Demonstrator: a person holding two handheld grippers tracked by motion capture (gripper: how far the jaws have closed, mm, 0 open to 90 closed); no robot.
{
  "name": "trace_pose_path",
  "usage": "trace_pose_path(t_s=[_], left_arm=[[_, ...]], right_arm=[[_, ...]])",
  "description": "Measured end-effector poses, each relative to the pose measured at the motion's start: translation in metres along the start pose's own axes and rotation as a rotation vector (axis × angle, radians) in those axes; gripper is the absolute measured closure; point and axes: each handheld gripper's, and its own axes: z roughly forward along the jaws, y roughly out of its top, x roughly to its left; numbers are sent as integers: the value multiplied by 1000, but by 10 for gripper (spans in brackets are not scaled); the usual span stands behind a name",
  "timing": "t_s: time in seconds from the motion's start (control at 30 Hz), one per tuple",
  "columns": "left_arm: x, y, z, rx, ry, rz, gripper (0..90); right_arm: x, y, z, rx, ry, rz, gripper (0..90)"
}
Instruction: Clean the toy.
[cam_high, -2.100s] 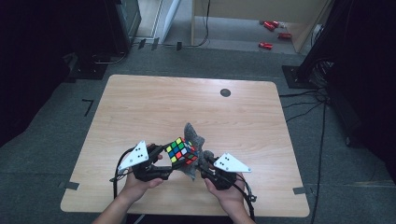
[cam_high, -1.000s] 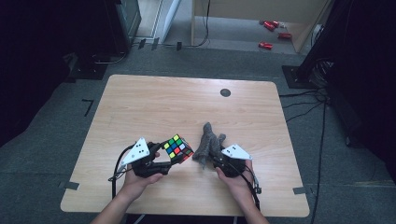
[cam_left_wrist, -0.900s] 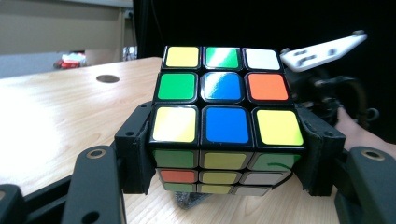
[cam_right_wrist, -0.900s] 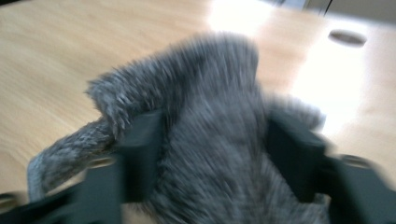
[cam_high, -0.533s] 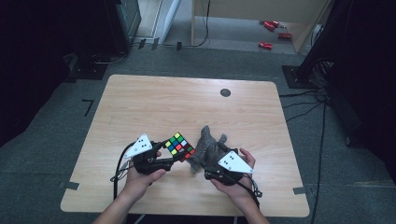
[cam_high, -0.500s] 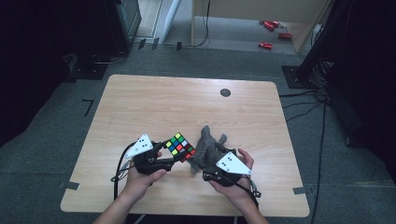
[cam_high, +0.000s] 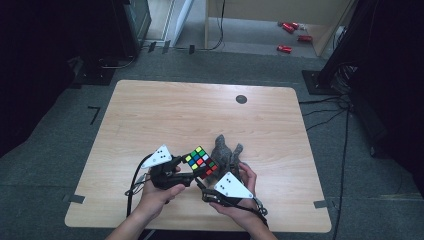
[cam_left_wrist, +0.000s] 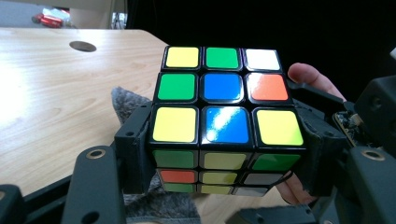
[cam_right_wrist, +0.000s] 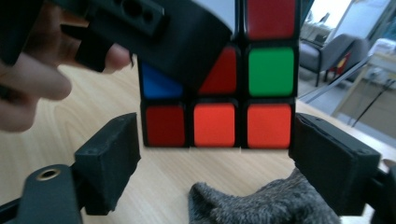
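A scrambled Rubik's cube (cam_high: 200, 161) is held above the table near the front edge, with my left gripper (cam_high: 196, 172) shut on it. In the left gripper view its pads (cam_left_wrist: 135, 149) press both sides of the cube (cam_left_wrist: 224, 116). My right gripper (cam_high: 206, 181) points at the cube from the near right. In the right gripper view its jaws stand either side of the cube's (cam_right_wrist: 243, 93) lowest row with a gap on each side; my right gripper (cam_right_wrist: 215, 158) is open, and its jaws have just been closing a little. A grey cloth (cam_high: 225, 150) lies crumpled behind the cube.
The wooden table (cam_high: 165, 115) has a dark round hole (cam_high: 241, 99) at the far middle. Both of the person's hands come in over the front edge. Red cans (cam_high: 287, 48) lie on the floor beyond the table.
My right gripper has drawn back from the grey cloth toward the front edge and swung left up to the cube. The left gripper and the cube have stayed put.
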Motion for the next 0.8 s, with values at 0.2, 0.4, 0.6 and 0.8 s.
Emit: trace_pose_path(t_s=[0.2, 0.4, 0.6, 0.8], left_arm=[[-2, 0, 3, 2, -25, -16, 352], [1, -1, 0, -27, -57, 38, 324], [7, 3, -10, -75, -61, 90, 239], [11, -4, -14, -54, -16, 286, 236]], right_arm=[[0, 2, -4, -30, -16, -13, 314], [-2, 4, -7, -34, -9, -16, 349], [-14, 3, -11, -11, -31, 31, 350], [-30, 6, -20, -21, -25, 110, 350]])
